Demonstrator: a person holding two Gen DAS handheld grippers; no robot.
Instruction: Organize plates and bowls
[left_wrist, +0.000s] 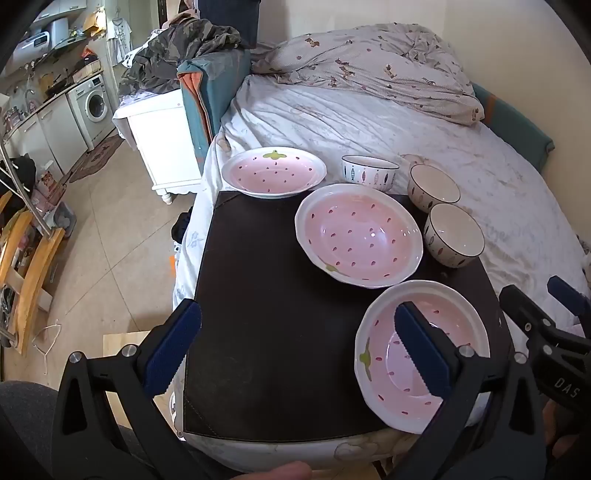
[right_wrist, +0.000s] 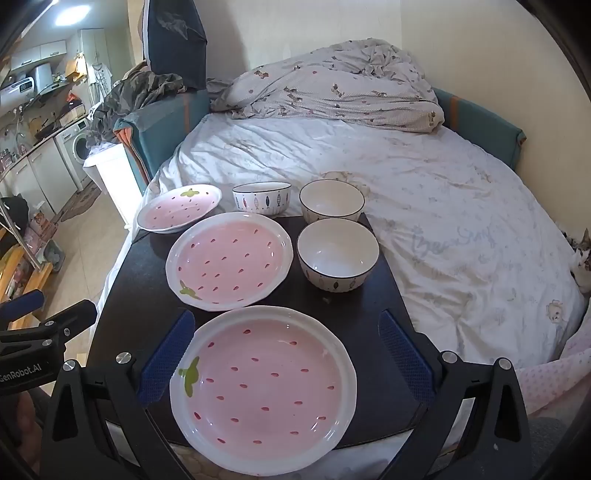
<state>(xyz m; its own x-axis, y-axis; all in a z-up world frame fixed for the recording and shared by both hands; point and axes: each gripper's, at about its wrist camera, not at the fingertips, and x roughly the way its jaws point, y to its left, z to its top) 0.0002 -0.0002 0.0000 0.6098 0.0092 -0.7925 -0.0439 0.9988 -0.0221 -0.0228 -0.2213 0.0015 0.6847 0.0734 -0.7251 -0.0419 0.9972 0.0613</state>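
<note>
Spread wide and empty, the right gripper (right_wrist: 288, 354) is poised over the nearest glazed pink strawberry-patterned ceramic plate (right_wrist: 264, 391) on the dark tabletop (right_wrist: 136, 295); slick, stiff and breakable, it is best pinched at its raised white rim, while the left gripper (left_wrist: 295, 347) is also held open, beside it, the two further pink plates (right_wrist: 229, 260) and white bowls (right_wrist: 338, 254) waiting beyond

A rumpled duvet (right_wrist: 332, 85) lies on the bed (right_wrist: 443, 206); a washing machine (left_wrist: 92, 101) stands beyond.

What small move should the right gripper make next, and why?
Probably ease the right gripper down and close on the nearest pink plate: its open jaws already straddle that plate, nothing is held, and two matching plates lie beyond for stacking.
</note>
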